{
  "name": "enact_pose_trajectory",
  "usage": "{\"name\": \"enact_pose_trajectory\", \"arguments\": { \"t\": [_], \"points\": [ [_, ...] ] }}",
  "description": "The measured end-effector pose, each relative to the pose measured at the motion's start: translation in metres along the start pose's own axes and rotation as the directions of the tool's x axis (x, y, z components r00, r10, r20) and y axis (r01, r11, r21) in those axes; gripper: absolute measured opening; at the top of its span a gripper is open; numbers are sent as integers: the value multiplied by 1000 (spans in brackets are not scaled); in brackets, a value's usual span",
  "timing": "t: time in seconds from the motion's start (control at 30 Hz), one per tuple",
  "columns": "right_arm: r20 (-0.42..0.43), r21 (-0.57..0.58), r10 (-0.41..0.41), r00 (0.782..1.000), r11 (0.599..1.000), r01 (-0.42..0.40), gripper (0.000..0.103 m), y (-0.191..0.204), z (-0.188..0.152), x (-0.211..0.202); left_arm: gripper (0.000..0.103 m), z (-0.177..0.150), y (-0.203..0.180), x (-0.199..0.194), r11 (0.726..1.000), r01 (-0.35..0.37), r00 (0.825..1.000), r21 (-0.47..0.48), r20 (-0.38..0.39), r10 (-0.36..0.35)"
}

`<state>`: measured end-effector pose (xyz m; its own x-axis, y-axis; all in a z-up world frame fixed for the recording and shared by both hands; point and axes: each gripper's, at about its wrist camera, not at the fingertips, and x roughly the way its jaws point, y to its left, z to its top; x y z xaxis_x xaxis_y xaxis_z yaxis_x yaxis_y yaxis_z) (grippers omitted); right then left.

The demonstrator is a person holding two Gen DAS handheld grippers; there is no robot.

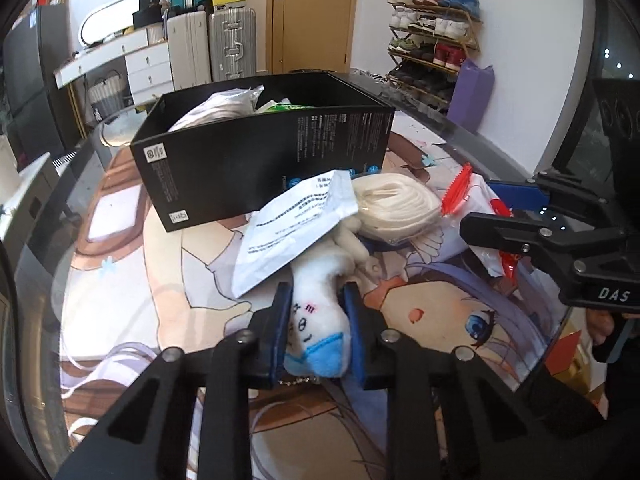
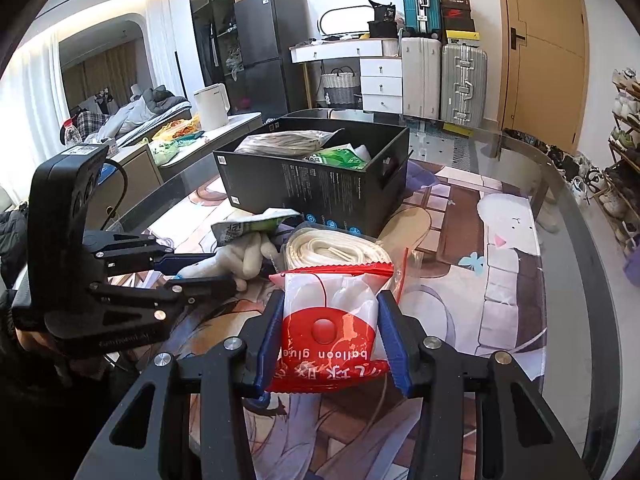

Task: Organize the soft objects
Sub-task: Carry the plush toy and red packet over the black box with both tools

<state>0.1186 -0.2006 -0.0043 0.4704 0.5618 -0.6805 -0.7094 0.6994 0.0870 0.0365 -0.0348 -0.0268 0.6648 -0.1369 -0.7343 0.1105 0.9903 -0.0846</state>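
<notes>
My left gripper (image 1: pixel 318 292) is shut on a white plush toy (image 1: pixel 320 312) with a blue tip; it also shows in the right wrist view (image 2: pixel 236 258). A white printed pouch (image 1: pixel 296 224) lies on the toy's far end. My right gripper (image 2: pixel 330 300) is shut on a red and white balloon glue packet (image 2: pixel 332 332), seen at the right in the left wrist view (image 1: pixel 486 208). A bag of white cord (image 1: pixel 396 204) lies between them, in front of the black box (image 1: pixel 260 152), which holds soft packets (image 2: pixel 288 142).
The glass table (image 2: pixel 520 168) has an anime-print mat (image 1: pixel 160 288) under it. Suitcases (image 2: pixel 444 76), a white drawer unit (image 2: pixel 380 84) and a shoe rack (image 1: pixel 432 40) stand beyond. A side counter with a white kettle (image 2: pixel 212 106) is at left.
</notes>
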Motion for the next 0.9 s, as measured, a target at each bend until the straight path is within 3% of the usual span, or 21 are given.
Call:
{"name": "enact_pose_trajectory", "arguments": {
  "t": [0.4, 0.57, 0.77, 0.9],
  "points": [
    [32, 33, 33, 999, 999, -34, 46, -4, 3, -8, 22, 4, 4, -23, 993, 116, 993, -34, 38, -115],
    [50, 46, 42, 998, 998, -45, 46, -5, 5, -13, 22, 6, 4, -35, 991, 126, 990, -45, 71, -123],
    [66, 55, 34, 997, 998, -38, 46, -8, 6, -20, 22, 15, 8, -58, 979, 192, 975, -71, 127, -182],
    [76, 58, 23, 997, 998, -27, 46, -10, 10, -23, 22, 19, 10, -70, 979, 190, 973, -73, 151, -177]
  ]
}}
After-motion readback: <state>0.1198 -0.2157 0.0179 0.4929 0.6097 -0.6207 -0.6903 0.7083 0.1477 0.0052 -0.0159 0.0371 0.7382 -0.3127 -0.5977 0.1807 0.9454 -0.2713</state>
